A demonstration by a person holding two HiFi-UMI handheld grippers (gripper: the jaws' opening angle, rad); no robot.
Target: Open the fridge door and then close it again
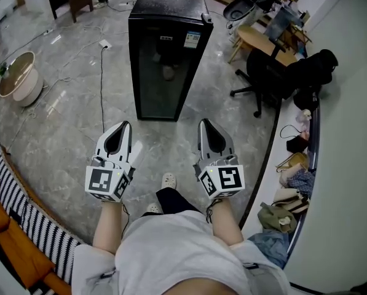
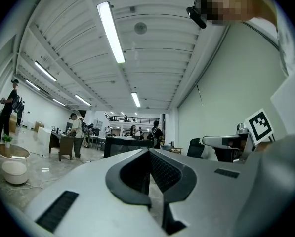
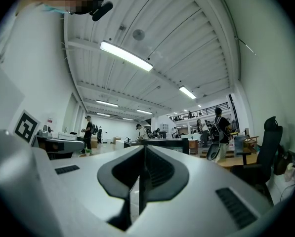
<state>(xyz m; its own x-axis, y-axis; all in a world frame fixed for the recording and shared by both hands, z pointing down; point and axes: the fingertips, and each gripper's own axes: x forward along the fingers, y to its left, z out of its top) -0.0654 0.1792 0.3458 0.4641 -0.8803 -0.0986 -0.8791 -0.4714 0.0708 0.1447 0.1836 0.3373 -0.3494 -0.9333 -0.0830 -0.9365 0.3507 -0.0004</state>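
Note:
A small black fridge (image 1: 166, 54) with a dark glass door stands on the grey floor ahead of me, door closed. My left gripper (image 1: 122, 128) and right gripper (image 1: 206, 125) are held side by side in front of my body, pointing at the fridge and still short of it. Both are shut with nothing between their jaws. In the left gripper view the fridge top (image 2: 125, 143) shows just past the closed jaws (image 2: 148, 152). The right gripper view shows the fridge top (image 3: 162, 143) beyond its closed jaws (image 3: 143, 149).
A black office chair (image 1: 266, 78) and a wooden table (image 1: 257, 42) stand right of the fridge. A round white stool (image 1: 20, 78) sits at left, and cables (image 1: 101, 85) run across the floor. A striped cushion (image 1: 17, 208) lies at my lower left. Clutter lines the curved wall at right.

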